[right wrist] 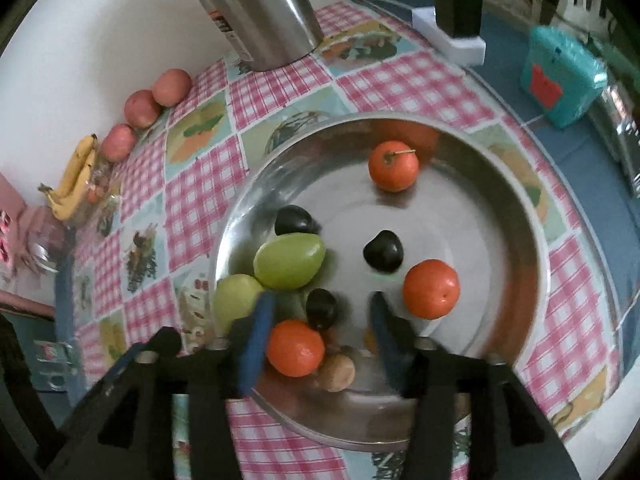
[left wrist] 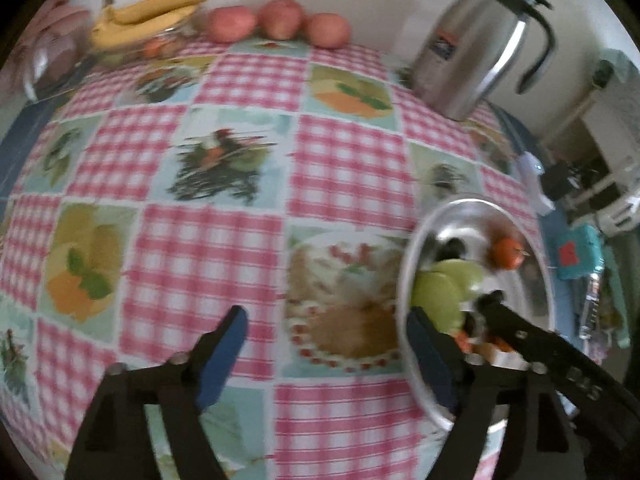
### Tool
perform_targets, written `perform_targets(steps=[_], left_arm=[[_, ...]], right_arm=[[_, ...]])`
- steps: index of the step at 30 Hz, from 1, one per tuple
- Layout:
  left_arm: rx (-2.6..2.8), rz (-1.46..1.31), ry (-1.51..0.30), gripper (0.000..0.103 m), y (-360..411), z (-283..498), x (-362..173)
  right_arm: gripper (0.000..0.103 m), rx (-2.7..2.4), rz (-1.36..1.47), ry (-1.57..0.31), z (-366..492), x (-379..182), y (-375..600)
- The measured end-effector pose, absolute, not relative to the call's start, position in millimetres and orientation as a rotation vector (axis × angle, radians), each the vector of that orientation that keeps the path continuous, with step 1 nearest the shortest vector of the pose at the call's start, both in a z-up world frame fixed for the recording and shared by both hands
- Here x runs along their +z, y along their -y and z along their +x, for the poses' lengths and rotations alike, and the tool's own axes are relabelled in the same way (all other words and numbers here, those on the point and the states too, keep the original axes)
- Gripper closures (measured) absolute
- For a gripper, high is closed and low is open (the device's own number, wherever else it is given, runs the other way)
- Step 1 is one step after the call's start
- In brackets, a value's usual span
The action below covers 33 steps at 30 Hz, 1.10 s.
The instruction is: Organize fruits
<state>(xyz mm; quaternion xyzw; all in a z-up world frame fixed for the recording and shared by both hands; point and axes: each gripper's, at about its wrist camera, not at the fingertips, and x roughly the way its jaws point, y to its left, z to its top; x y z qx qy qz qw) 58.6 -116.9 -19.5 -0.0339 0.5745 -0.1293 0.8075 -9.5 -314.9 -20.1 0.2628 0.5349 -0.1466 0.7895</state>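
Right gripper (right wrist: 320, 316) hangs over the near side of the steel bowl (right wrist: 520, 216), jaws apart, nothing between the pads. In the gap: a dark plum (right wrist: 321, 307) just ahead of the left pad, and an orange fruit (right wrist: 295, 347) closer in, touching or nearly touching that pad. A small brown fruit (right wrist: 338, 372) sits just beside the orange one, under the gripper's body.

Ahead and left of the right gripper: two green fruits, the larger (right wrist: 290, 261) lying with its long axis roughly across the gripper's line, the smaller (right wrist: 236, 300) outside the left pad against the bowl wall. Two more dark plums, one dead ahead (right wrist: 383, 255) and one ahead-left (right wrist: 295, 221). Orange fruit just right of the right pad (right wrist: 431, 289); another with a stem far ahead (right wrist: 393, 166).

Left gripper (left wrist: 328, 344) is also spread wide and empty, over bare tablecloth (left wrist: 208, 248). The bowl is off to its right, its right pad overlapping the rim in view; can't tell whether they touch.

Judgement: the right gripper is the nearer one, already straddling the plum/orange pair. Which one gets picked depends on depth, since both sit off-centre toward the left pad. A small shift left would centre either. Risk: closing as is shoves the orange fruit into the brown one.

Bananas (right wrist: 74, 176) and three red apples (right wrist: 140, 108) sit far ahead-left by the wall; a steel kettle (right wrist: 256, 8) stands beyond the bowl.
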Motion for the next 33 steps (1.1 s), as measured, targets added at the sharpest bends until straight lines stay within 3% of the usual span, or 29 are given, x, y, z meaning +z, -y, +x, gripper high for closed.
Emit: perform_targets(steps=[2, 4, 10, 13, 33], left_arm=[[-0.230, -0.058, -1.209, 0.000, 108.4, 58.3, -20.9], [-0.191, -0.049, -1.193, 0.000, 99.1, 56.4, -20.3], [-0.128, -0.050, -1.166, 0.000, 71.5, 46.8, -13.2], [-0.105, -0.019, -1.132, 0.000, 64.6, 39.9, -3.2], [-0.045, 0.131, -1.111, 0.000, 54.7, 9.0, 8.0]], right_arm=[[0.027, -0.301, 0.563, -1.146, -11.9, -21.2, 313.0], [0.018, -0.275, 0.567, -1.127, -17.2, -21.3, 309.8], [0.015, -0.265, 0.540, -1.102, -30.2, -16.8, 296.6], [0.006, -0.257, 0.502, -1.111, -35.5, -17.0, 286.7], [0.006, -0.233, 0.417, -1.069, -52.0, -3.7, 261.0]])
